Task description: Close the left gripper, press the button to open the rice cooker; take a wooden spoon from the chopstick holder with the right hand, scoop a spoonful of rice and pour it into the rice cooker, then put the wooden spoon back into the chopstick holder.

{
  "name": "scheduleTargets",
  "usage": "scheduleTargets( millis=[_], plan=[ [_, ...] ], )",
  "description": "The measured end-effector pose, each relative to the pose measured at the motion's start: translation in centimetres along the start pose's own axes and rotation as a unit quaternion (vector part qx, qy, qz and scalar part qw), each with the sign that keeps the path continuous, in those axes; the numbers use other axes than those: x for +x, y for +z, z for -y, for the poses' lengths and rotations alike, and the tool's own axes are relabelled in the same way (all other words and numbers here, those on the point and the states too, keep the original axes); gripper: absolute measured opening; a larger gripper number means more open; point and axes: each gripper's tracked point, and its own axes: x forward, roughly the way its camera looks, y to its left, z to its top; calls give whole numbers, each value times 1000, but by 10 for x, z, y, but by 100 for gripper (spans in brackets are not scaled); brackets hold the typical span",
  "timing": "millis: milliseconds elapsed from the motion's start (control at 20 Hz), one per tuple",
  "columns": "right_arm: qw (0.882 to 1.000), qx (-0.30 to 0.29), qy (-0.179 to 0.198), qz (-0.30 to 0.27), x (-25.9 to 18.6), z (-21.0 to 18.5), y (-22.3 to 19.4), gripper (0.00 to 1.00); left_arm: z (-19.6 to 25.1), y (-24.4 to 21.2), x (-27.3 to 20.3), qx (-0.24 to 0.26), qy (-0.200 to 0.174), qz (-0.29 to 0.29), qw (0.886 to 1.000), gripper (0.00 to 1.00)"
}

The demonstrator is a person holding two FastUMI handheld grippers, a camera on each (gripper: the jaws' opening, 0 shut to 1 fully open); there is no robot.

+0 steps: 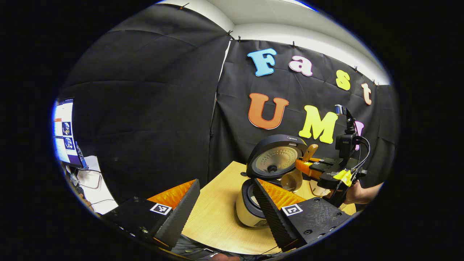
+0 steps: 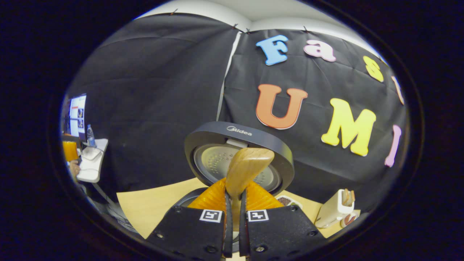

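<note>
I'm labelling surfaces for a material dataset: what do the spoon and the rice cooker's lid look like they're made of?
The spoon, held in the right tongs, looks like smooth, light-brown wood with faint grain. The rice cooker lid, standing open, has a dark matte, probably plastic shell and a pale, dimpled, seemingly metal inner plate.

Chopstick holder (image 2: 335, 209) stands right of rice cooker (image 2: 239, 159) on table (image 2: 145, 206).

The brand "Midea" stands on the raised lid's rim of the rice cooker (image 2: 239, 145) (legible in the right gripper view; too small in the left gripper view).
</note>
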Motion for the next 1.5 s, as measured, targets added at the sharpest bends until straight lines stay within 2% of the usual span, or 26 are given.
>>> scheduleTargets(
  millis=[150,300,550,750,1000,1200,1350,1500],
  plan=[
    [999,-42,-5,11,-5,-3,4,12,-1,0,-2,17,-2,8,1000,95],
    [999,-39,-2,12,-12,-1,9,12,7,-1,-4,22,-8,8,1000,95],
    [1000,14,-13,9,-26,13,14,12,8,-5,-8,41,-29,11,999,95],
    [997,79,-13,8,-47,28,20,12,15,2,-13,44,-44,19,998,95],
    [984,175,-10,18,-87,54,24,12,58,20,-14,51,-77,38,995,95],
    [973,225,-40,11,-125,104,7,12,100,21,-9,68,-111,44,991,95],
    [967,237,-88,6,-157,161,-18,12,135,18,-2,85,-138,46,986,94],
    [956,253,-147,0,-191,225,-50,12,176,19,7,80,-164,44,982,94]
  ],
)
